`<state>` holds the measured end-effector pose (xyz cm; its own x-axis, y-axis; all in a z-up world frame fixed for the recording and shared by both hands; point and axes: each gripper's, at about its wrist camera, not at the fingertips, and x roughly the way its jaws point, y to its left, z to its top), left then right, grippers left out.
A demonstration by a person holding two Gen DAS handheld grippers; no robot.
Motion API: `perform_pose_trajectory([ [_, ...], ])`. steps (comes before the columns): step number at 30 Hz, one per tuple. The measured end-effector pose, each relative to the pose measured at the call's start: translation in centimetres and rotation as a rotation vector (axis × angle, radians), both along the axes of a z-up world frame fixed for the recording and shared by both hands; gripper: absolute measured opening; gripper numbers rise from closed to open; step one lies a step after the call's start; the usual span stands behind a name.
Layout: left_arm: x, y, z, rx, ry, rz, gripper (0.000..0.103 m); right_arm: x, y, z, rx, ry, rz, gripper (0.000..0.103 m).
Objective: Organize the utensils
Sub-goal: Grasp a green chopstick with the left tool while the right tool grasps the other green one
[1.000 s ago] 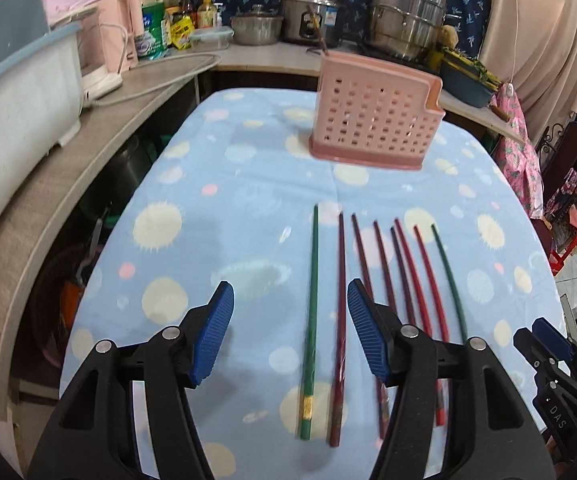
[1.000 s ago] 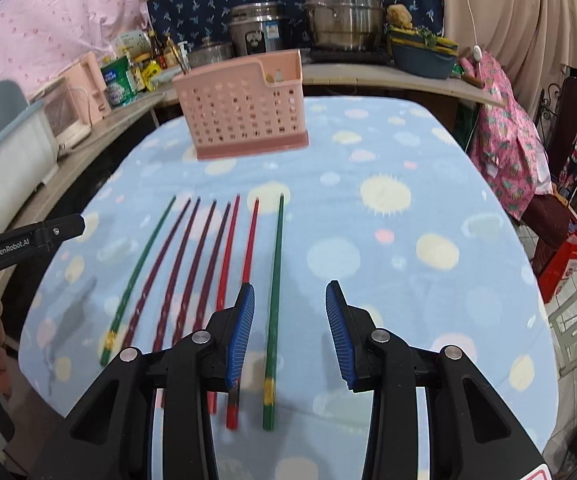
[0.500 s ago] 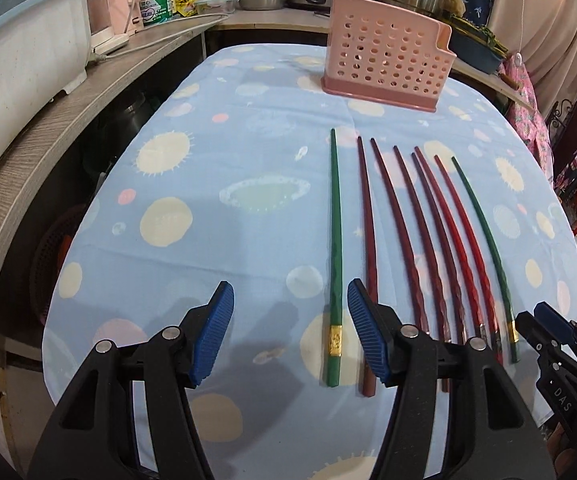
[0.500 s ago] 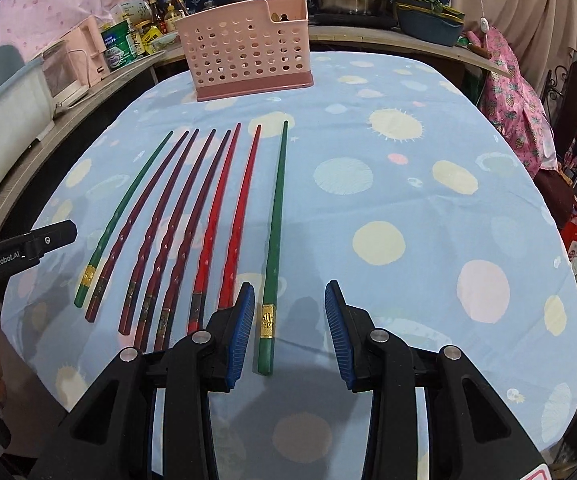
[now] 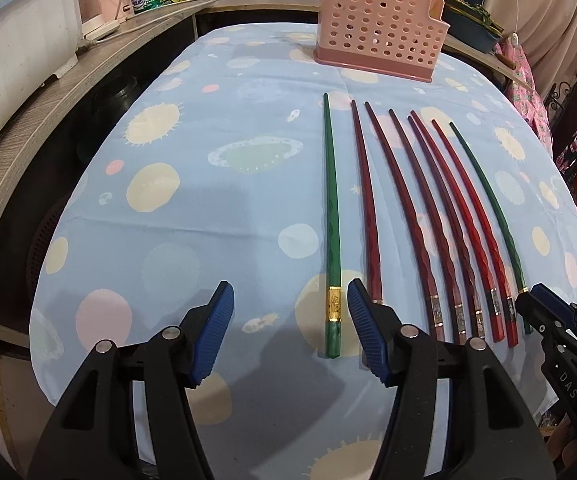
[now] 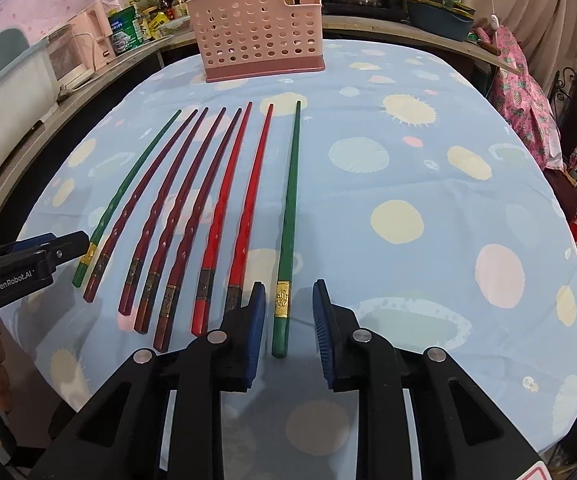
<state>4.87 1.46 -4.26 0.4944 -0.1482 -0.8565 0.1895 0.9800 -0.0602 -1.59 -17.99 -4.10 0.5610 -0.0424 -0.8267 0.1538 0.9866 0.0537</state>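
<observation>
Illumination is even, moderately bright and diffuse, with no glare on the surface [image 5: 216,208]. Soft shadows lie at lower centre beneath each claw. Fisheye distortion bends straight lines toward the edges; frame corners are vignetted black, and focus is sharp throughout.

Eight chopsticks [image 6: 248,200], one pink holder [image 6: 256,36].

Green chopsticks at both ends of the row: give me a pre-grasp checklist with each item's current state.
1. Left green chopstick lies between the left gripper fingers: ok.
2. Right green chopstick lies between the right gripper fingers, whose jaws have just been closing: ok.
3. Pads pressing on either chopstick: not ok, gaps show.
4. Neighbouring dark red chopstick clear of the left gripper's finger: not ok, its end is hidden behind it.
5. Pink holder upright: ok.
6. Room inside the holder: cannot tell.
</observation>
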Motion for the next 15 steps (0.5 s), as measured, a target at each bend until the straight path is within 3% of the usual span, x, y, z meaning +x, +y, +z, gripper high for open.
perform_pose_trajectory([
  [15,-0.48,-0.1,-0.88,0.031,0.021,0.001,0.054,-0.44,0.01,-0.17,-0.013,-0.002,0.002,0.019],
])
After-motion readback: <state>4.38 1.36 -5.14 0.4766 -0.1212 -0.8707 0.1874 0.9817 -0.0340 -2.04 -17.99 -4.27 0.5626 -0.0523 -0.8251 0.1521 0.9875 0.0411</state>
